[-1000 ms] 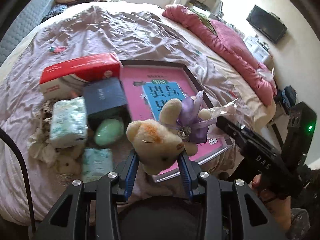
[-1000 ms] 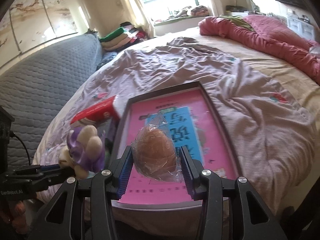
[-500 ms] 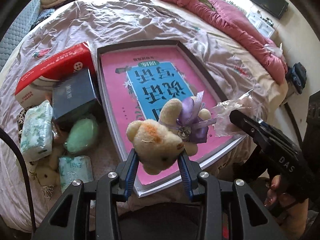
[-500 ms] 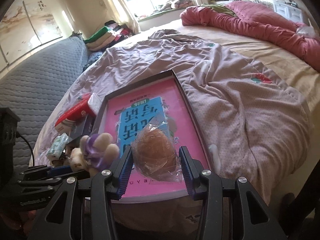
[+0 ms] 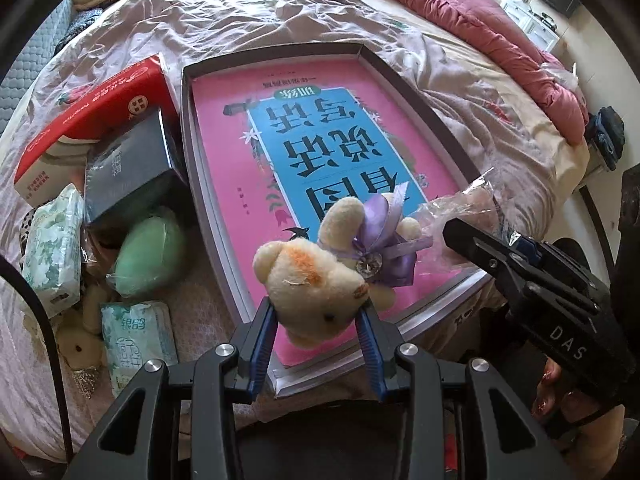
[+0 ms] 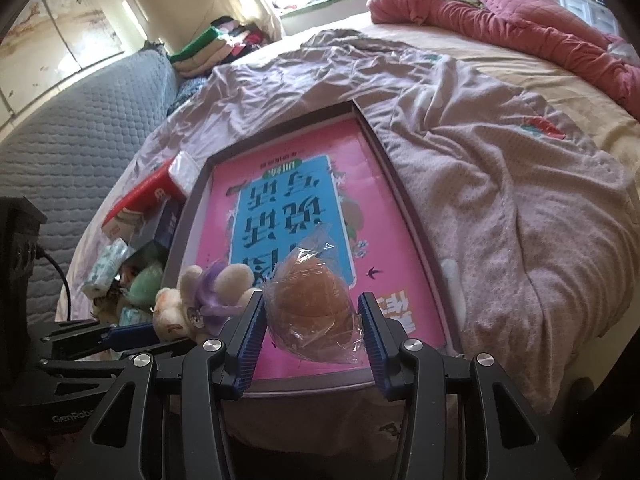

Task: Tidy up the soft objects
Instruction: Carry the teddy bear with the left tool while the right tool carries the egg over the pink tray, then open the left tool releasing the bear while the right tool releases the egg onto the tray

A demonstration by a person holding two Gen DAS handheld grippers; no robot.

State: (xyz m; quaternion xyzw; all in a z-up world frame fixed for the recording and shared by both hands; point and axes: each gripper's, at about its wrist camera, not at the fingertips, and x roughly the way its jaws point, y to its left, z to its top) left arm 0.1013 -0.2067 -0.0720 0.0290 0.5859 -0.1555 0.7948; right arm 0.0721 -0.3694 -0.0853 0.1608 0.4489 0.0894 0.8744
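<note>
My left gripper (image 5: 318, 320) is shut on a small cream teddy bear (image 5: 316, 280) with a purple bow, held by its head above the near end of a shallow dark-rimmed box (image 5: 384, 68) whose floor is pink and blue print. My right gripper (image 6: 312, 320) is shut on a brown egg-shaped soft toy in a clear wrapper (image 6: 310, 310), also over the box's (image 6: 384, 160) near end. The bear (image 6: 188, 304) shows at the lower left of the right wrist view, and the right gripper's arm (image 5: 532, 280) crosses the right of the left wrist view.
Left of the box lie a red tissue box (image 5: 92, 120), a dark blue box (image 5: 128, 168), a green egg-shaped toy (image 5: 148, 256), two tissue packs (image 5: 52, 248) and a small plush (image 5: 80, 344). A mauve sheet (image 6: 500, 200) and pink quilt (image 6: 520, 16) cover the bed.
Both grippers have sunk toward the box with their toys held as before, and the left one has tipped further down. The box fills more of both views.
</note>
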